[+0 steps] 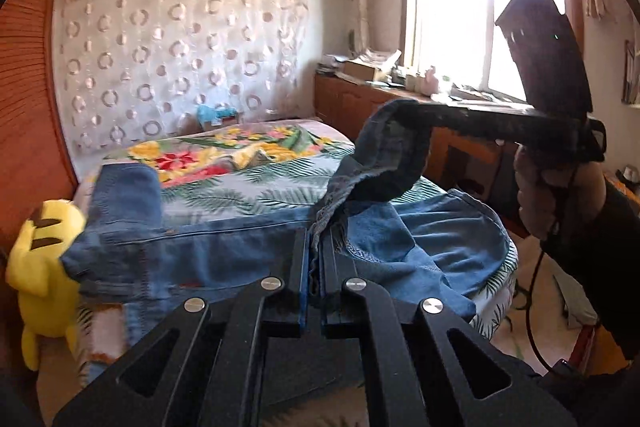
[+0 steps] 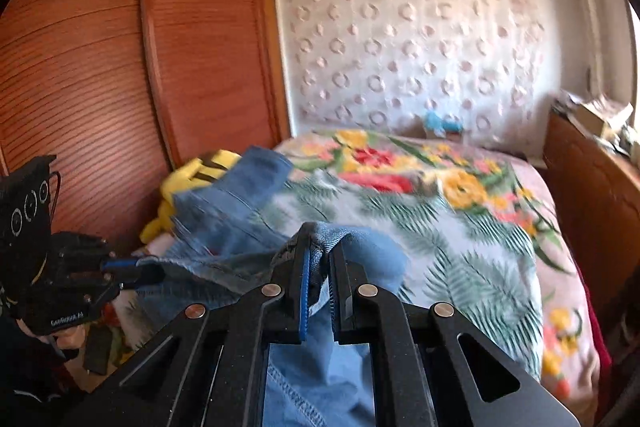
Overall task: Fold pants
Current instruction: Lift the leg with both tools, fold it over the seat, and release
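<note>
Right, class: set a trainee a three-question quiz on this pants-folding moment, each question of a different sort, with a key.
1. True or false: both tongs, the left tongs and the right tongs, are shut on the blue jeans.
2. Which soft toy sits at the edge of the bed, beside the jeans? A) a yellow plush toy B) a brown bear C) a white rabbit
3. Fill in: behind the bed, under the window, stands a wooden ____.

Key
1. True: denim is pinched between the fingers of each.
2. A, the yellow plush toy.
3. Cabinet, its top cluttered with small items.
</note>
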Motion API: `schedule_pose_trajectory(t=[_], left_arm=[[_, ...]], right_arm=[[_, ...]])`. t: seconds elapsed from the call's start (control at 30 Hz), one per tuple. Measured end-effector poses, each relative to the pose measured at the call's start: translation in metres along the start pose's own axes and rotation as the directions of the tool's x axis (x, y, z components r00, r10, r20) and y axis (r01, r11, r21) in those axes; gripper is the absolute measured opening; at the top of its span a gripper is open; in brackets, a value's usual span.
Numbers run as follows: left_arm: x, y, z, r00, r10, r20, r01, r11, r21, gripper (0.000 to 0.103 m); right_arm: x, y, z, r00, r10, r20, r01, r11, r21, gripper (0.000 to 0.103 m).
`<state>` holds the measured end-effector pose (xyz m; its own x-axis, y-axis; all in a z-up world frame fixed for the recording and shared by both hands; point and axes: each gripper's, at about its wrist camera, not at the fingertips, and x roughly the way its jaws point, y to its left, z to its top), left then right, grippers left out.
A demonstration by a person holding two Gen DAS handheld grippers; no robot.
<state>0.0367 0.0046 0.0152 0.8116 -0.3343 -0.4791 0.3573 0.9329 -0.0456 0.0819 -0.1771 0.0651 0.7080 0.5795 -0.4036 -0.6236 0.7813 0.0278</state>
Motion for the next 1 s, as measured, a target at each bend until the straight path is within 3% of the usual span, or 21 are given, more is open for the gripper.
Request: schedule_pose_trajectory(t=[0.3,0.47,0.73,1.0], left_arm=[[-0.034,0.049,-0.031,0.995,0.101,-0.002,-0.101,0.990,-0.095,0.005],[-0.035,0.069,-0.053,0.990,0.138,-0.036,-0.141,0.979,-0.145,0.005],[-0.025,0.099,-0.079,0.981,0.173,-0.091,-0.188,0.963,-0.194,0.005],[-0.012,0.111,-0.103,0.973,0.178,-0.145,-0.206,0.954,-0.215,0.005]], right_arm=[[0.049,0.058,0.024,0.994,0.108,-0.016,-0.109,0.991,-0.080,0.007],[0.097,0.073,0.032,0.987,0.144,-0.066,-0.151,0.982,-0.114,0.006],[0.160,0.102,0.045,0.976,0.141,-0.168,-0.168,0.972,-0.162,0.006],[0.214,0.109,0.038,0.953,0.142,-0.269,-0.178,0.978,-0.114,0.006]])
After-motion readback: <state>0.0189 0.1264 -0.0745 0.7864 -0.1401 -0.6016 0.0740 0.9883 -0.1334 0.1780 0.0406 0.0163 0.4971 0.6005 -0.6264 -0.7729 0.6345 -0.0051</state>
